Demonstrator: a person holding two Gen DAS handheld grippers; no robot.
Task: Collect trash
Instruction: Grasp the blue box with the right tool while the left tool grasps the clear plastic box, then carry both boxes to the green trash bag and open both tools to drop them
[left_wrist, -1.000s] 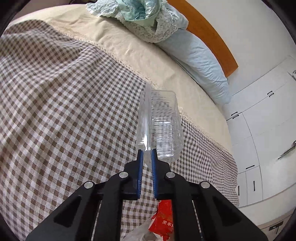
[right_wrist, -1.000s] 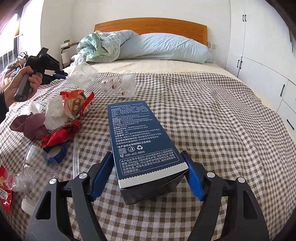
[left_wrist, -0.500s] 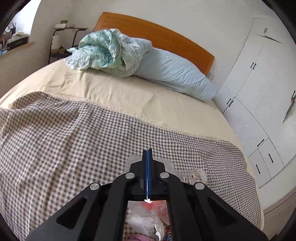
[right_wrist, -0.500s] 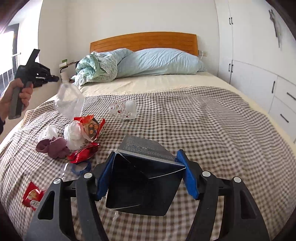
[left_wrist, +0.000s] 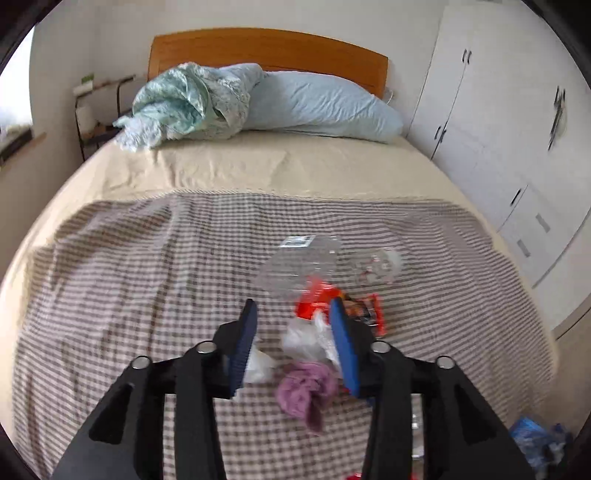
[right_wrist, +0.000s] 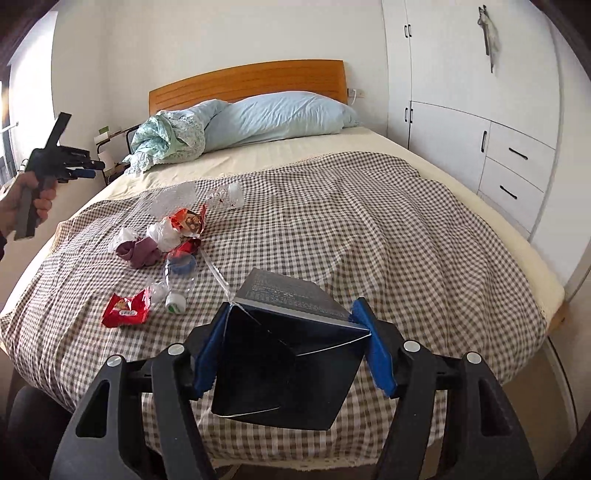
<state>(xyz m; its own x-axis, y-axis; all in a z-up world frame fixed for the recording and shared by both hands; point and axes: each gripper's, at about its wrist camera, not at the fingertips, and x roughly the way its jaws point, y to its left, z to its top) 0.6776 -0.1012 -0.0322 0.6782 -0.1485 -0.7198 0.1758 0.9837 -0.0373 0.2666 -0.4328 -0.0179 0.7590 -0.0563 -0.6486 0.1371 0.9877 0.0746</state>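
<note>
White wardrobe doors (right_wrist: 450, 122) line the right of the room, close along the bed's (right_wrist: 524, 254) side edge, and a wooden headboard (right_wrist: 251, 83) closes off the far end. On the bed, a checked blanket (right_wrist: 351, 221) has its right half bare, with its near hem hanging over the foot of the bed. Trash sits in a loose cluster on the blanket's left part: a clear plastic container (left_wrist: 299, 260), red snack wrappers (left_wrist: 325, 299), a white plastic bag (left_wrist: 306, 338), a purple cloth (left_wrist: 306, 387), and nearer the foot a red packet (right_wrist: 127, 308) beside a crushed bottle (right_wrist: 173, 291).

Above that cluster hangs the left gripper (left_wrist: 293, 332), its jaws just opened and standing apart with nothing between the pads (the clear container lies on the blanket beyond them). In the right wrist view a hand (right_wrist: 22, 199) grips its handle at the far left.

Over the foot edge, the right gripper (right_wrist: 291, 350) is clamped on a dark blue carton (right_wrist: 280, 354), its blue pads pressing the carton's two sides.
</note>
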